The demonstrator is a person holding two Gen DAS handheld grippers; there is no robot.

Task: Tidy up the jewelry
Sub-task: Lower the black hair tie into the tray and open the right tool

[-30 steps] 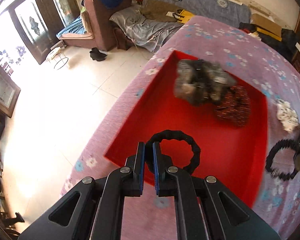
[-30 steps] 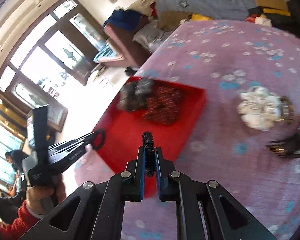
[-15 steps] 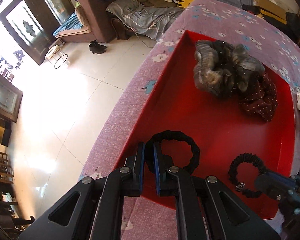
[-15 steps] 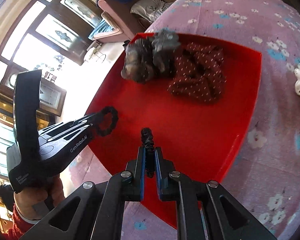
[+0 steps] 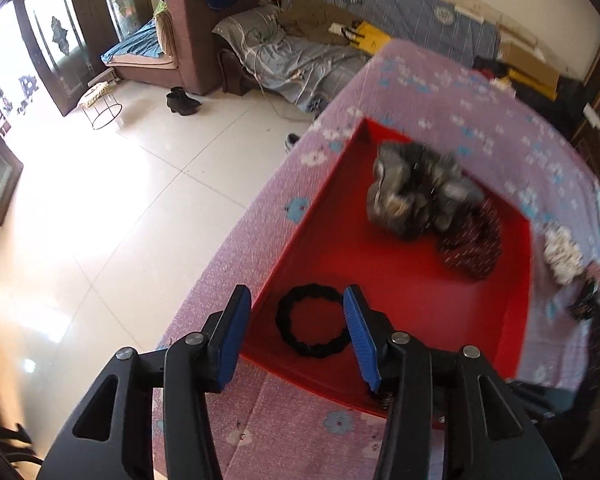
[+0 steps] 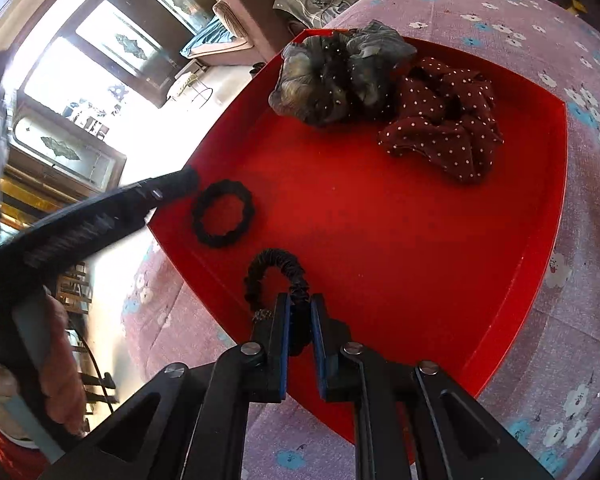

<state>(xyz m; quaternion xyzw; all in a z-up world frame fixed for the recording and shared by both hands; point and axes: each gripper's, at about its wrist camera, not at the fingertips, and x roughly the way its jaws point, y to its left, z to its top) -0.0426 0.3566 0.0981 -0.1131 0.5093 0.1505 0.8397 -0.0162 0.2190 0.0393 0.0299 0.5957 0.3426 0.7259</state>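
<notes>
A red tray lies on a purple flowered bedcover. A black braided hair ring lies in the tray's near left corner. My left gripper is open, its blue pads either side of the ring and just above it. My right gripper is shut on a thin black ruffled hair tie and holds it over the tray's near edge. A grey scrunchie and a dark red dotted scrunchie lie at the tray's far side.
A white scrunchie and a dark hair piece lie on the bedcover right of the tray. The bed edge drops to a tiled floor on the left. A sofa and bedding stand beyond.
My left gripper has opened and let the black braided ring drop into the tray. My right gripper has moved closer over the tray's near edge with its hair tie.
</notes>
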